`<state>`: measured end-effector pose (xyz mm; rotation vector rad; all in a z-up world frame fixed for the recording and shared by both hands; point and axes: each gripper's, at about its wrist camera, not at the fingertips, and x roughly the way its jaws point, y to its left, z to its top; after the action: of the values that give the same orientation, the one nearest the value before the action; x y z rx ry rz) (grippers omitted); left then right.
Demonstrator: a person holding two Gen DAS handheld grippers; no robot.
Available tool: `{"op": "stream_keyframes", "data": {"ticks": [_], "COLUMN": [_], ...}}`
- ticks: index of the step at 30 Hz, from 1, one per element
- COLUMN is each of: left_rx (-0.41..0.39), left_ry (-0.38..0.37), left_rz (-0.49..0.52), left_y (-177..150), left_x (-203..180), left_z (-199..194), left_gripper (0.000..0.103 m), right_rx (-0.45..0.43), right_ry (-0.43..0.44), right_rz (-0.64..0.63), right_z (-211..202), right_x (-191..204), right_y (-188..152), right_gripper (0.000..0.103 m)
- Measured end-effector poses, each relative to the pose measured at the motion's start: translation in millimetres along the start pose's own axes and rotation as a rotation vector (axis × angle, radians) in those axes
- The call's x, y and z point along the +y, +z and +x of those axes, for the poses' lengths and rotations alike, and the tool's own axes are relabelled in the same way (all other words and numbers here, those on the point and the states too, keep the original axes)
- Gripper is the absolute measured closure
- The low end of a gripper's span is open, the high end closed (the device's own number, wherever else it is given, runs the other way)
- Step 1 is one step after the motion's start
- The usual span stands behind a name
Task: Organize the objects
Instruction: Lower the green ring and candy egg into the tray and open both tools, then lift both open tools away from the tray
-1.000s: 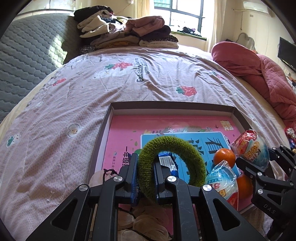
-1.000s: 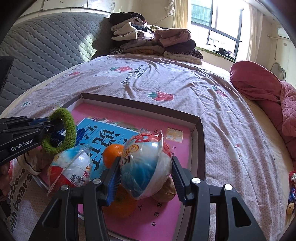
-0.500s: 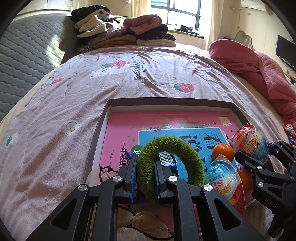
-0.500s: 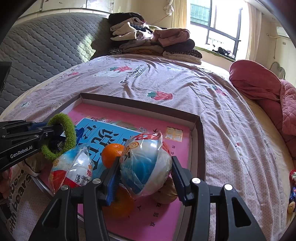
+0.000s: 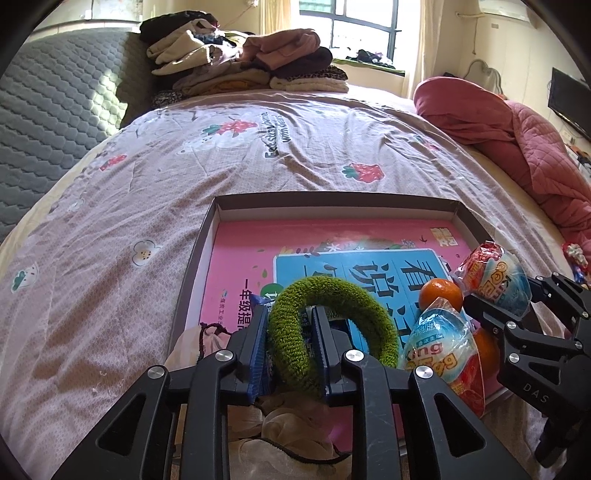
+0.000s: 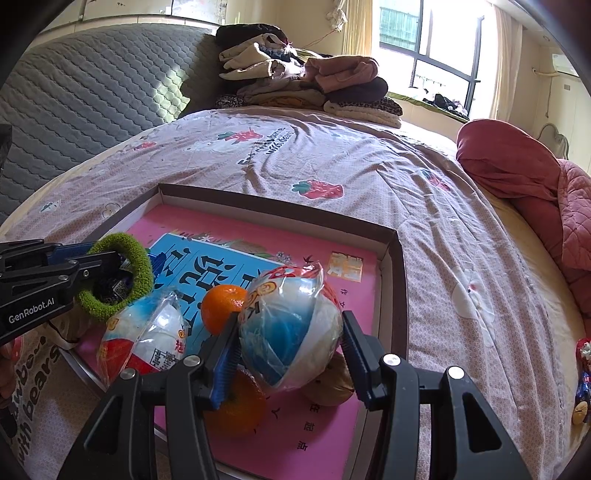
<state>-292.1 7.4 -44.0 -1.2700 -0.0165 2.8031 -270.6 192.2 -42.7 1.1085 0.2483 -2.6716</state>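
Two oranges [image 6: 224,307] and a wrapped egg [image 6: 146,341] crowd your tray [image 6: 397,280] on the bed [image 6: 332,155]. Your left gripper [image 5: 289,343] fingers, just loosening, straddle the green ring [image 5: 332,325]; your right gripper [image 6: 291,365] fingers pinch a wrapped ball [image 6: 291,332].

Daylight pours in through the dark-framed window [image 5: 354,33] at the far side of the room, blown out to near white in both views. Below the window, the pink strawberry-print bedsheet [image 5: 258,155] is evenly bright, its creases casting soft shadows. A sunlit patch falls on the grey quilted headboard [image 6: 92,92] left of the window. Both views are sharp, with fisheye bending and black vignetted corners.
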Motion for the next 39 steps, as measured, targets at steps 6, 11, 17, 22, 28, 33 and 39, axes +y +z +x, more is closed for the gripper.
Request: {"op": "stream_keyframes", "data": {"ticks": [6,11,17,22,28,33,39], "left_rx": [0.001,-0.003,-0.018,-0.022,-0.026,-0.034,-0.051], "left_ry": [-0.003,-0.001,-0.002,0.001,0.007,0.012,0.022], "left_rz": [-0.004,-0.008,-0.009,-0.009,-0.006,-0.007,0.004], "left_y": [-2,-3,0,1,2,4,7], "left_x": [1,0,-1,-2,-2,-2,-5], "left_z": [-4,-8,-17,-22,-27,-33,-42], "left_gripper": [0.070,0.068,0.061,0.061,0.060,0.058,0.048], "right_rx": [0.006,0.012,0.020,0.021,0.012,0.007,0.006], "right_ry": [-0.008,-0.021,-0.036,-0.039,-0.037,-0.037,-0.035], "right_rz": [-0.003,-0.007,-0.003,0.000,0.005,0.008,0.010], "right_z": [-1,-1,-2,-3,-8,-12,-17], "right_x": [0,-1,-2,-2,-2,-2,-1], "right_y": [-1,-1,0,1,3,5,6], "right_gripper": [0.051,0.051,0.047,0.046,0.044,0.043,0.043]}}
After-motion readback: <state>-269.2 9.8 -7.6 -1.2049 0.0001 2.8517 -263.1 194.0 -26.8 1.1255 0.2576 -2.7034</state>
